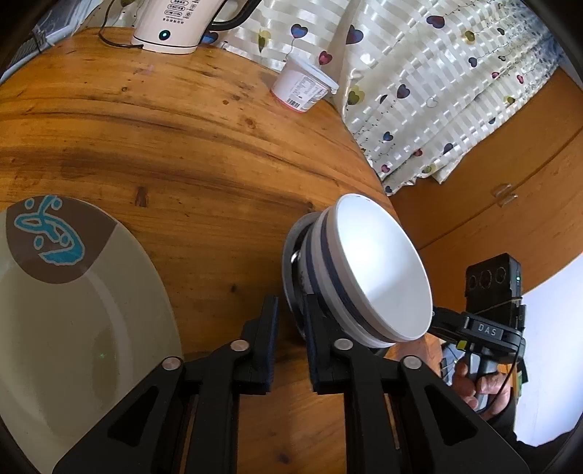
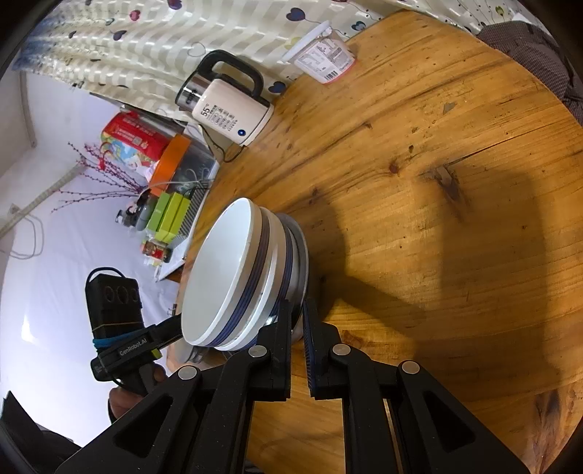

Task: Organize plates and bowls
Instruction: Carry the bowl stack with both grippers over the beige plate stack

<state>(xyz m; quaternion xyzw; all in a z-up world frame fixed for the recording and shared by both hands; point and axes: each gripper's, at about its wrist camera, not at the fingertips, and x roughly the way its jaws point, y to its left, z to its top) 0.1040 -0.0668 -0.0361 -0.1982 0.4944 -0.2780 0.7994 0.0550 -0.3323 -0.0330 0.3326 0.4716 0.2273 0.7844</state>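
Note:
A stack of white bowls with blue bands (image 1: 379, 269) sits nested in a metal bowl on the wooden table (image 1: 182, 146). The same stack shows in the right wrist view (image 2: 233, 277). My left gripper (image 1: 291, 310) is close to the stack's base; its jaws stand slightly apart around the metal bowl's rim. My right gripper (image 2: 297, 310) has its jaws narrowly apart on the metal rim from the opposite side. A beige plate with a brown patch and blue drawing (image 1: 73, 310) lies at the left.
A white electric kettle (image 1: 171, 25) and a white yoghurt tub (image 1: 302, 87) stand at the table's far edge, before a heart-patterned curtain (image 1: 419, 73). The kettle (image 2: 229, 109) and tub (image 2: 324, 58) show in the right wrist view too. Clutter sits beyond the table edge (image 2: 164, 182).

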